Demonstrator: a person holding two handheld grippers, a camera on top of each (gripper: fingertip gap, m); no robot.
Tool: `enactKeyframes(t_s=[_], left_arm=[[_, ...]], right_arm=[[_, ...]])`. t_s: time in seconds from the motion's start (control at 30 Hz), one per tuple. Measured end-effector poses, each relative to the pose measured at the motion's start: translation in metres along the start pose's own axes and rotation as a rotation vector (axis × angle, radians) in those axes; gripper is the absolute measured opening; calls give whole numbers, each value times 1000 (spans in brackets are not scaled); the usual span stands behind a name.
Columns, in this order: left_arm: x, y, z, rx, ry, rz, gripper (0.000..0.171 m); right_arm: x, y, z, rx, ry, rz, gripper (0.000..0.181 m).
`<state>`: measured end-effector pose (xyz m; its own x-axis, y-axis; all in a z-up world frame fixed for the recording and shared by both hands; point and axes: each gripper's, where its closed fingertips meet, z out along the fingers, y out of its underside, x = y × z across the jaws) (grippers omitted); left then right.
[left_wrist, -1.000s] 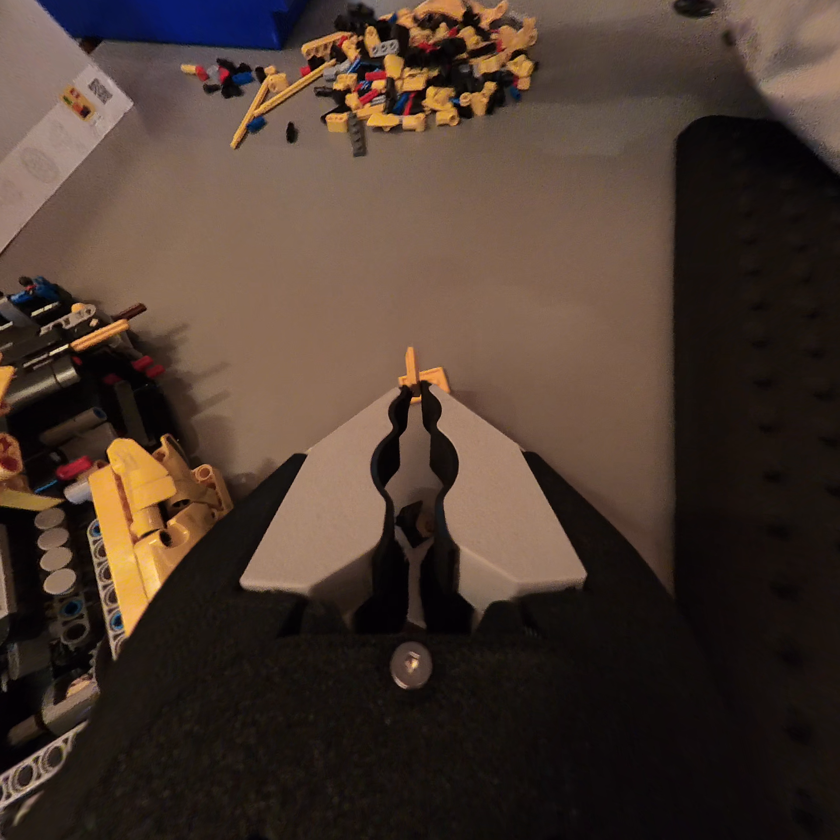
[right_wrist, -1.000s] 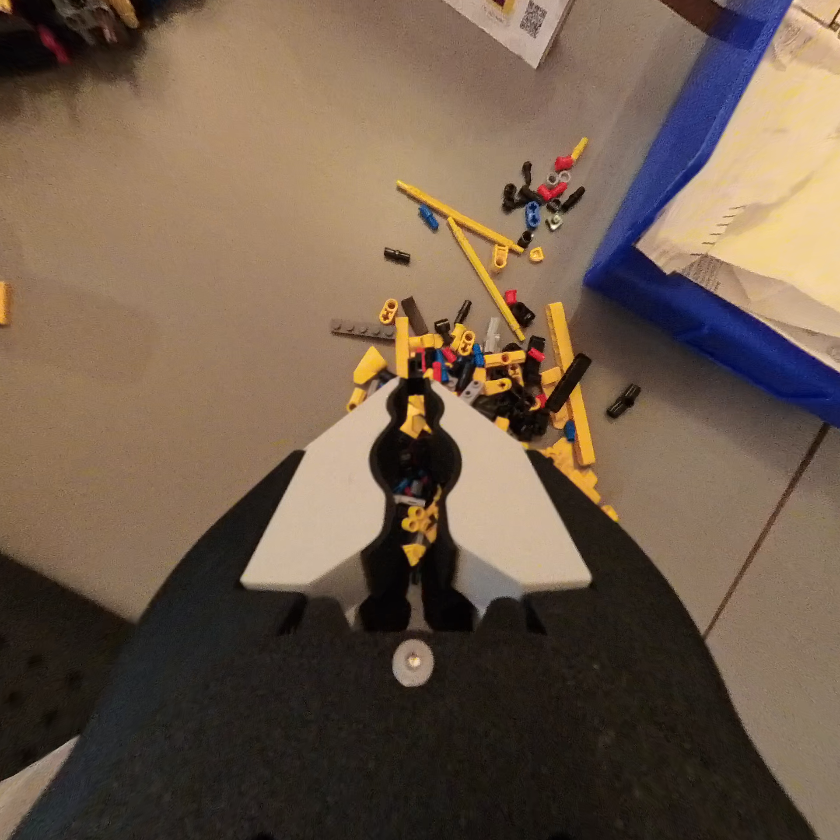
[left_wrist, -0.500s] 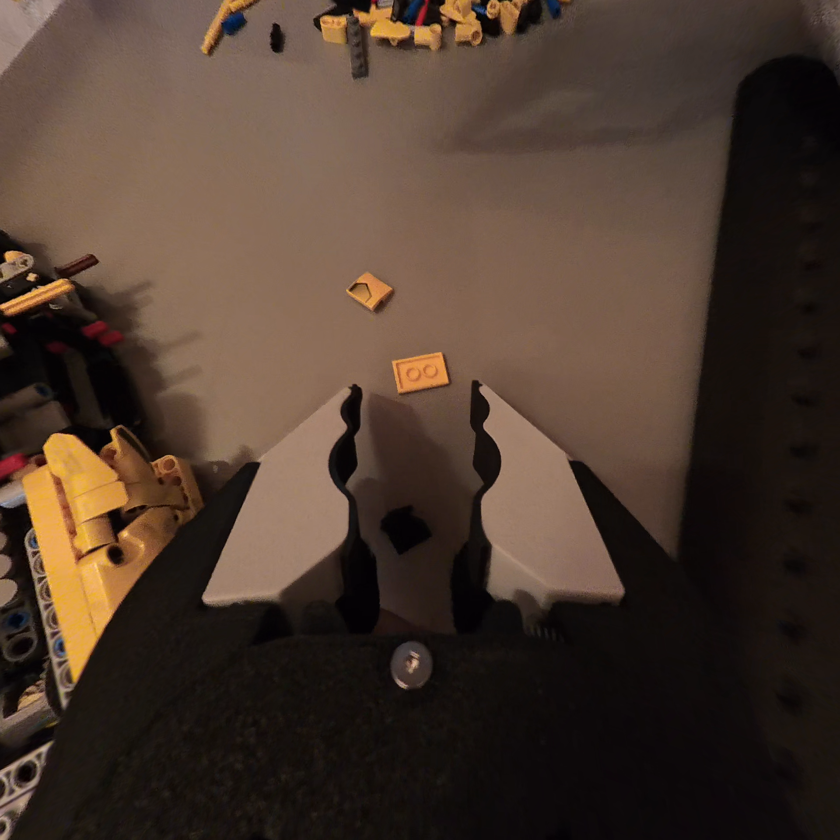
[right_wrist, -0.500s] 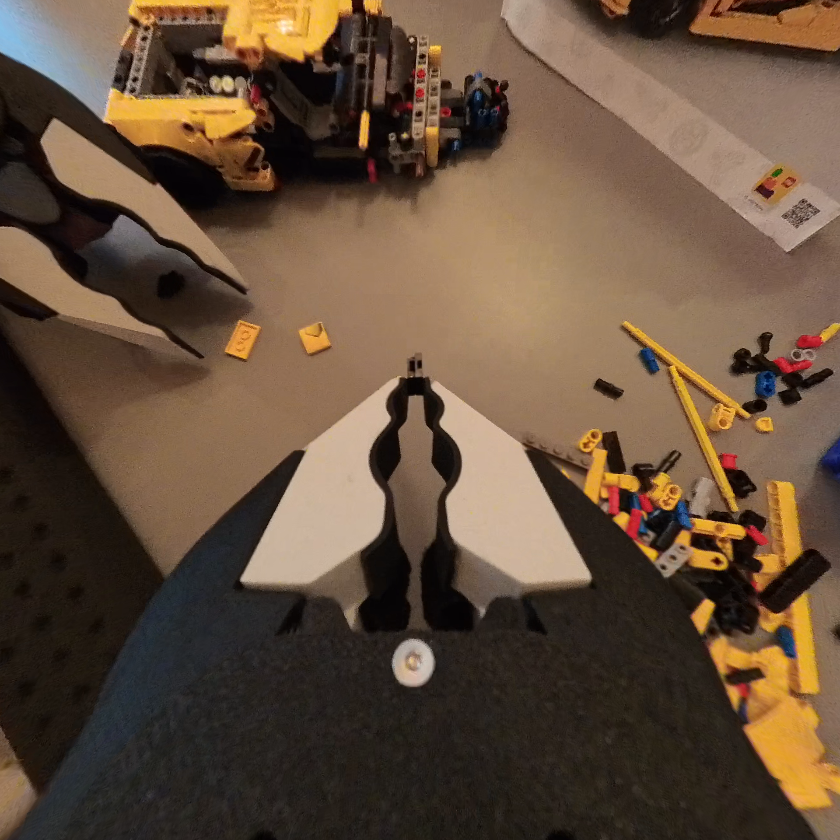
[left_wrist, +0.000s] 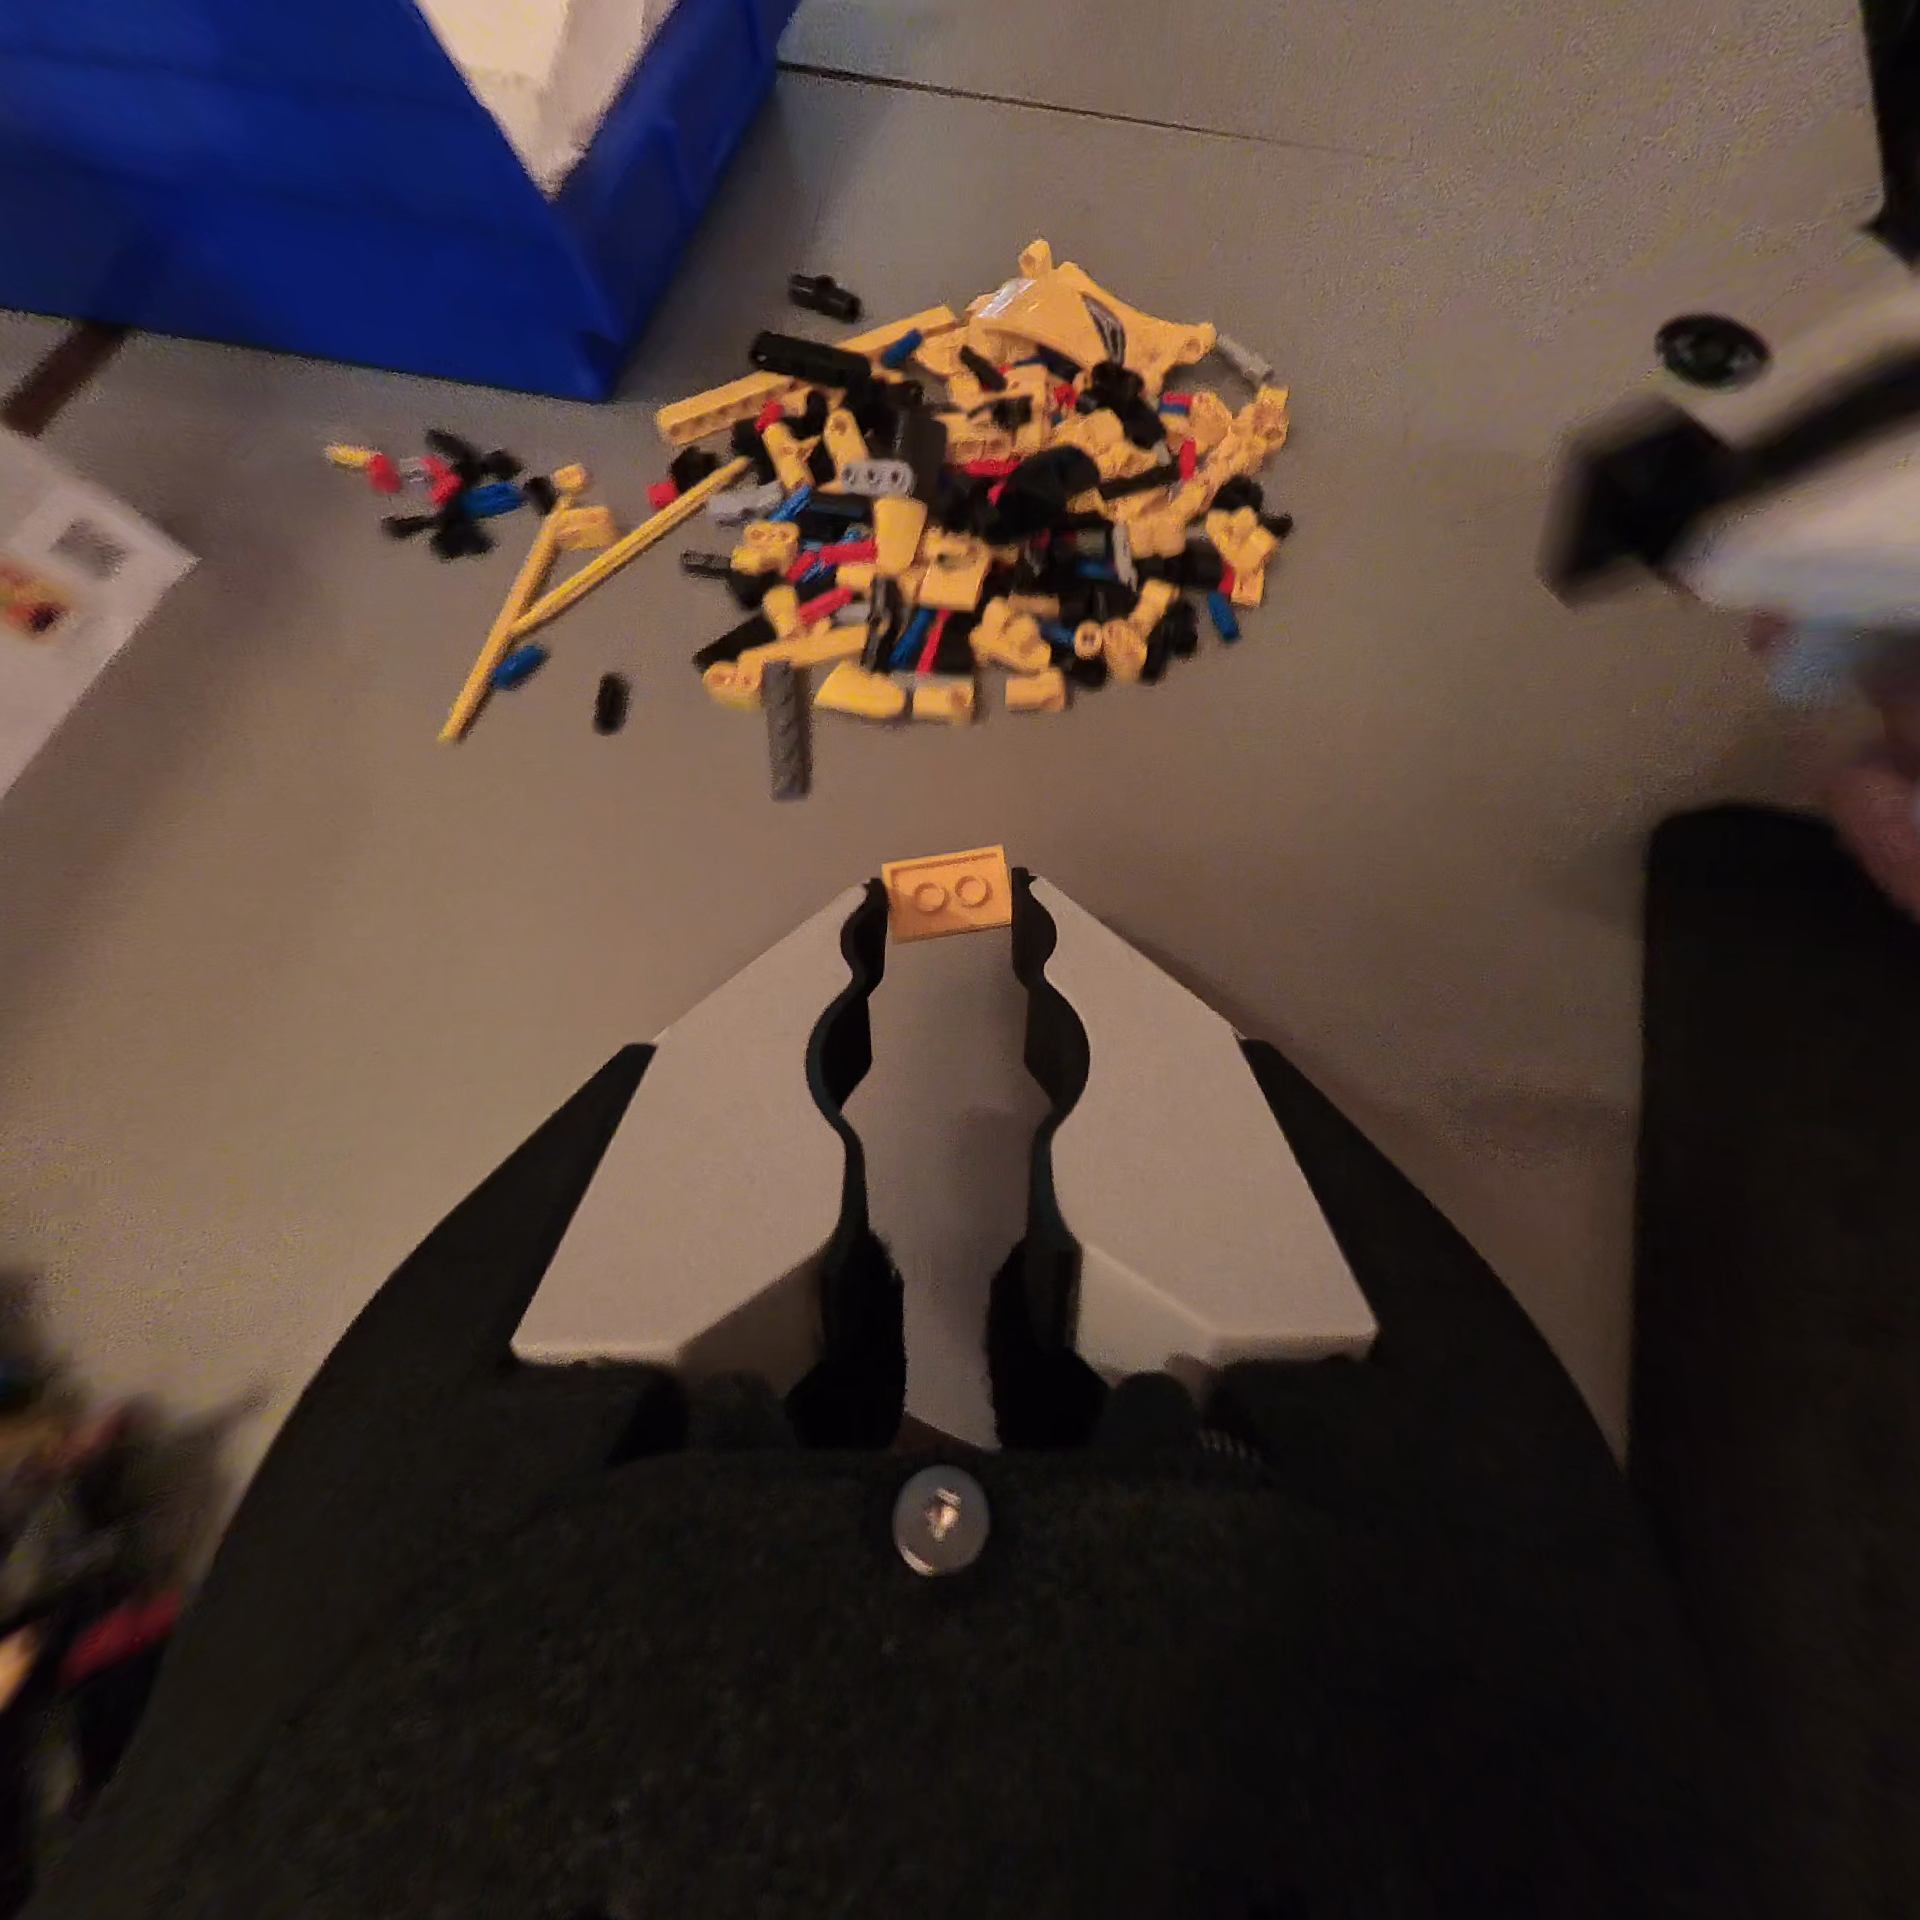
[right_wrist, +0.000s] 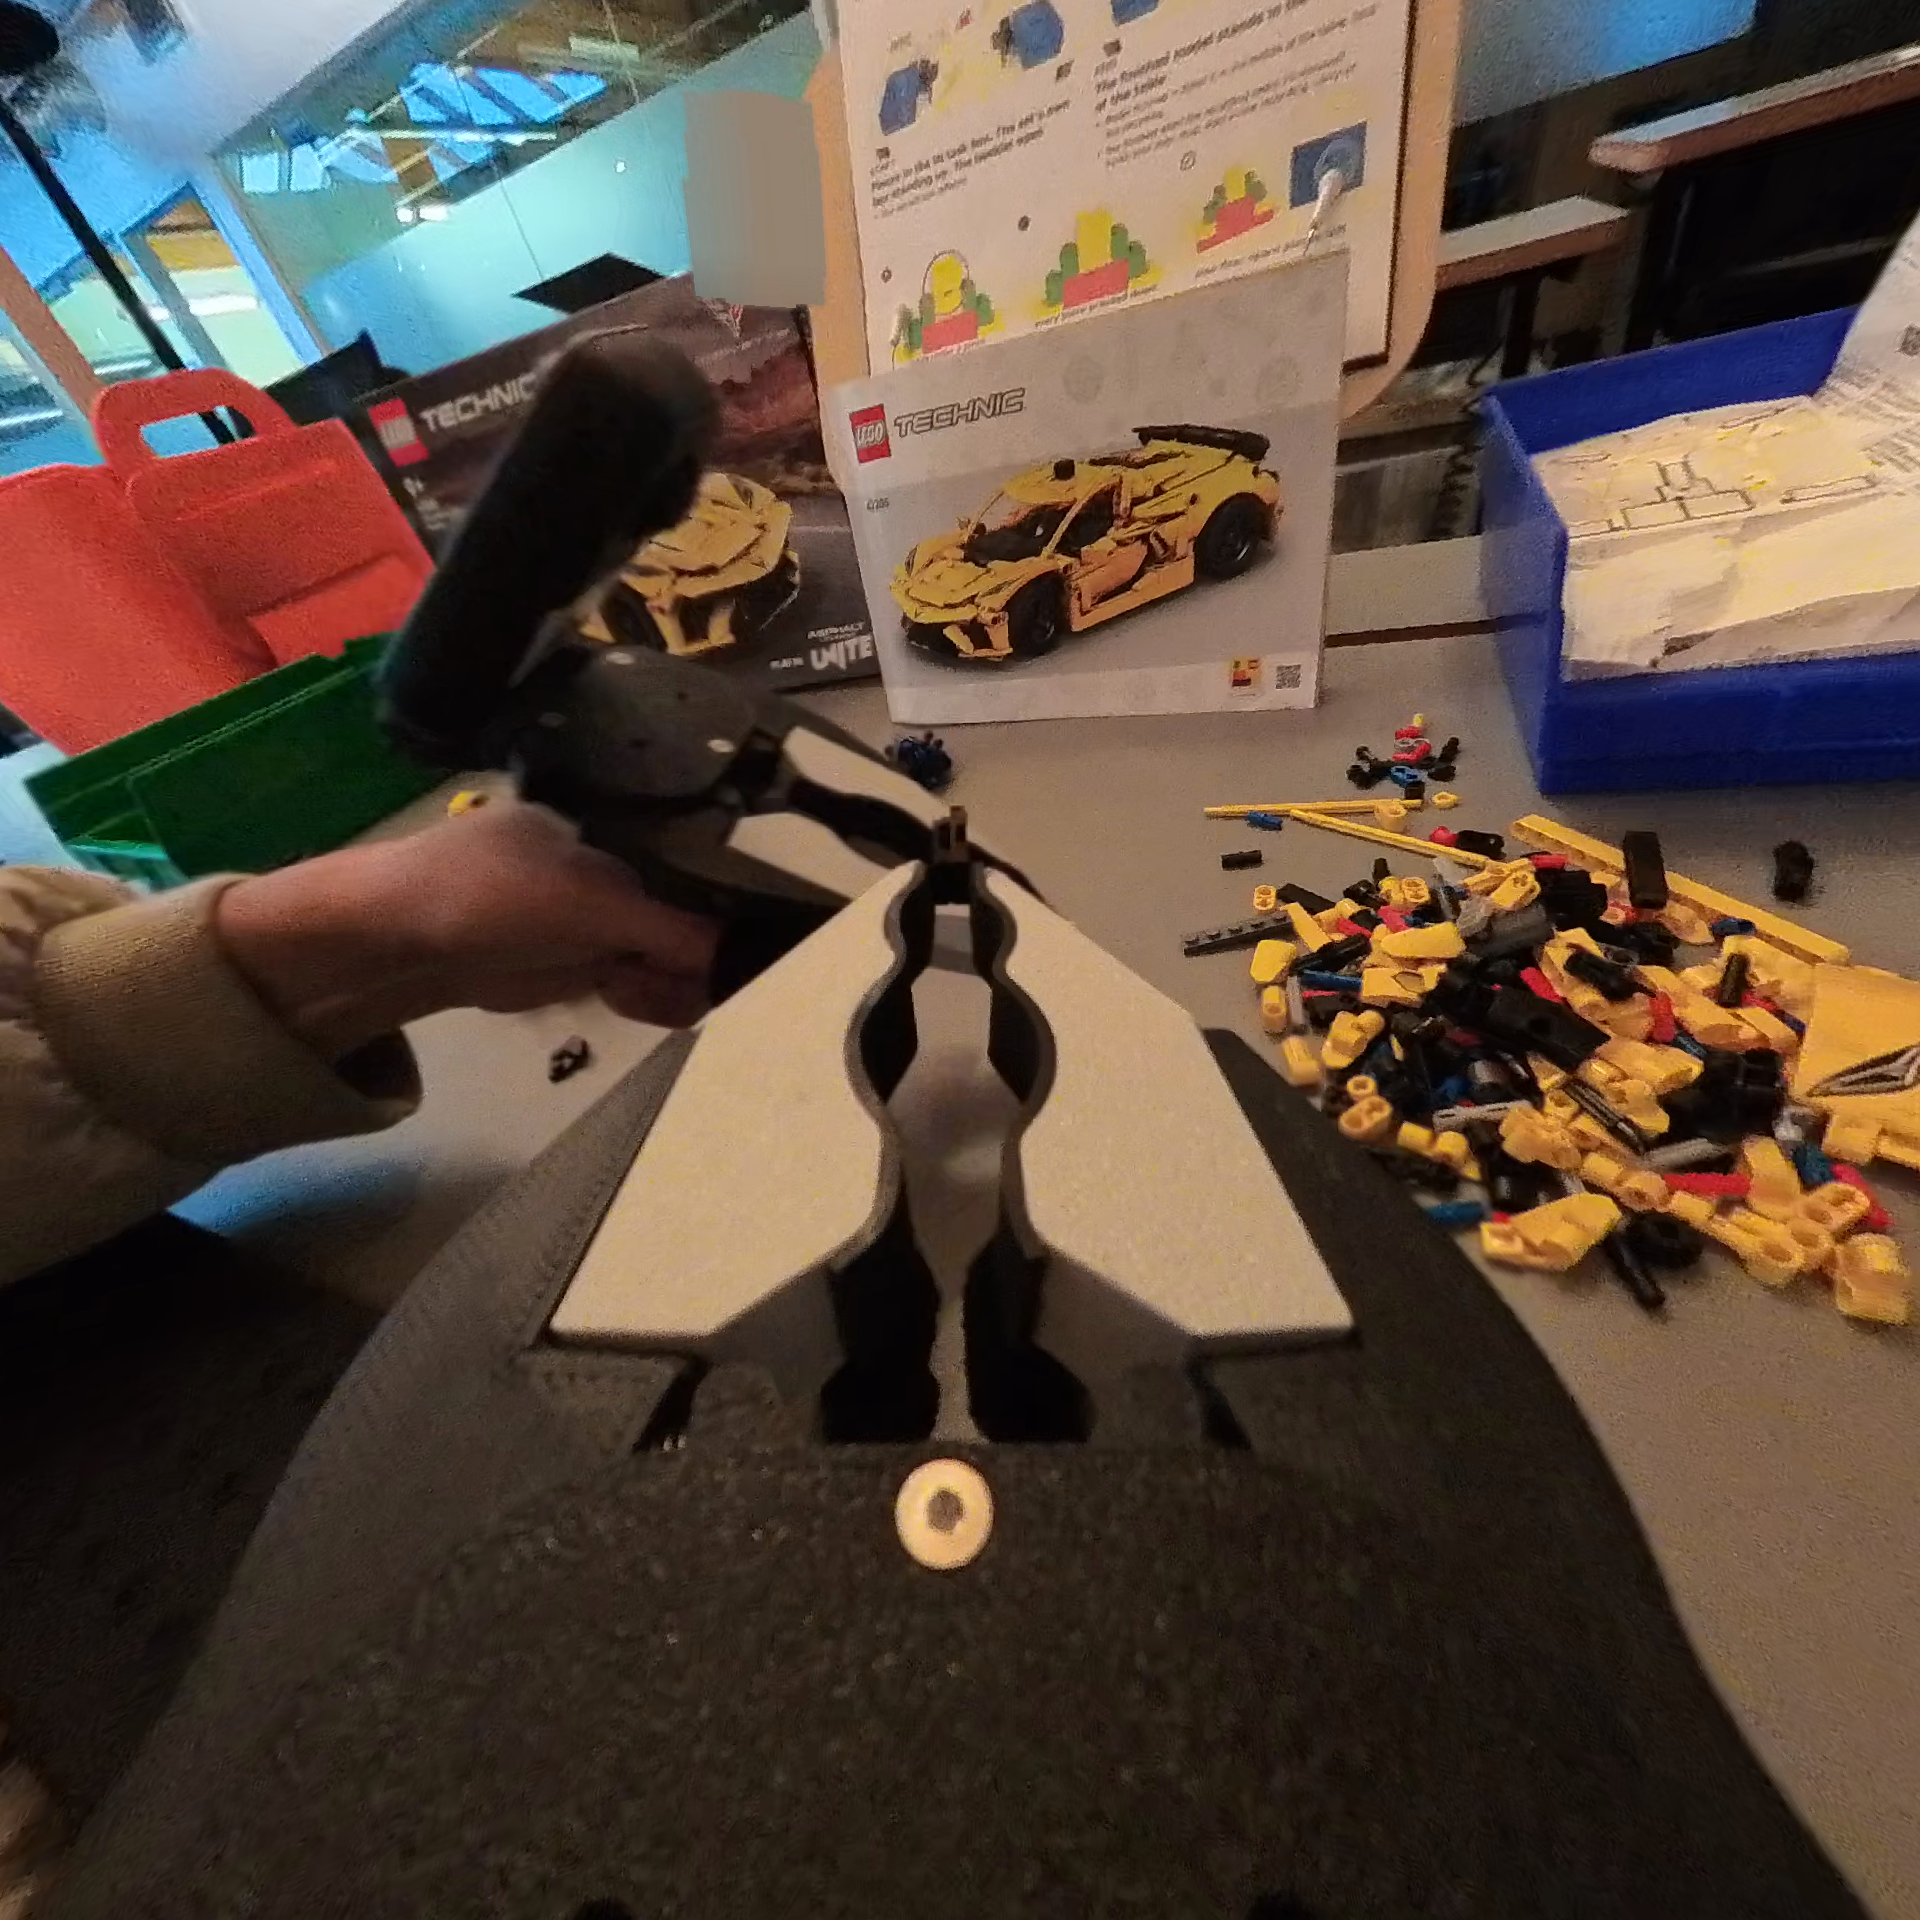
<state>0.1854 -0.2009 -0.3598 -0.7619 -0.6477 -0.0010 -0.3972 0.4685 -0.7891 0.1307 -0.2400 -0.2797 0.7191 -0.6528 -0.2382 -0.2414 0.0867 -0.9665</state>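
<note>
Left gripper: jaws partly open, clamped on the short ends of a flat yellow plate held at their tips. The plate's long axis runs across the gap from one jaw to the other; its face with two rings is turned toward the camera. Beyond the jaw tips, on the grey desk, lies a heap of yellow, black, red and blue bricks, with a dark grey strip nearest the plate and two thin yellow rods to the left. A blue bin stands farther off, upper left.

Right gripper: jaws almost closed, pinching a small black piece that stands upright above the tips. Directly behind it is the left gripper, gripped by a hand. The brick heap lies right of the jaws; a booklet stands beyond.
</note>
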Motion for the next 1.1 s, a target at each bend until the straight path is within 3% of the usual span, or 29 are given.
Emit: enactKeyframes(t_s=[0.07, 0.1, 0.2, 0.3, 0.4, 0.5, 0.6, 0.7, 0.77, 0.87, 1.03, 1.1], left_arm=[[0, -1, 22, -70, 52, -29, 46], [-2, 3, 23, -85, 55, -46, 50], [-16, 25, -15, -73, -29, -76, 50], [-29, 69, -61, -123, -156, -146, 50], [-29, 100, -74, -160, -219, -279, 51], [-36, 98, -71, -108, -306, -304, 50], [-32, 100, -60, -119, -286, -340, 50], [-40, 99, -58, -121, -350, -321, 28], [-41, 96, -53, -107, -349, -309, 18], [-39, 83, -39, -128, -296, -276, 17], [-20, -9, 19, 3, -61, -82, 17], [-11, -35, 49, 2, 23, 1, 17]], right_arm=[[-3, 3, -8, 31, -2, 7, 4], [-6, 3, -11, 38, -19, 18, 4], [-12, 3, -14, 68, -66, 14, 5], [-22, 10, -8, 30, -106, -28, 5], [-36, 18, -1, -24, -140, -112, 5], [-41, 21, 0, -38, -153, -140, 5], [-40, 17, -3, -15, -167, -110, 4], [-37, 14, -5, 1, -175, -73, 4], [-36, 15, -5, -4, -179, -63, 4], [-36, 15, -5, -1, -177, -67, 5], [-38, 13, -6, 9, -179, -74, 5], [-38, 12, -8, 19, -180, -77, 5]])
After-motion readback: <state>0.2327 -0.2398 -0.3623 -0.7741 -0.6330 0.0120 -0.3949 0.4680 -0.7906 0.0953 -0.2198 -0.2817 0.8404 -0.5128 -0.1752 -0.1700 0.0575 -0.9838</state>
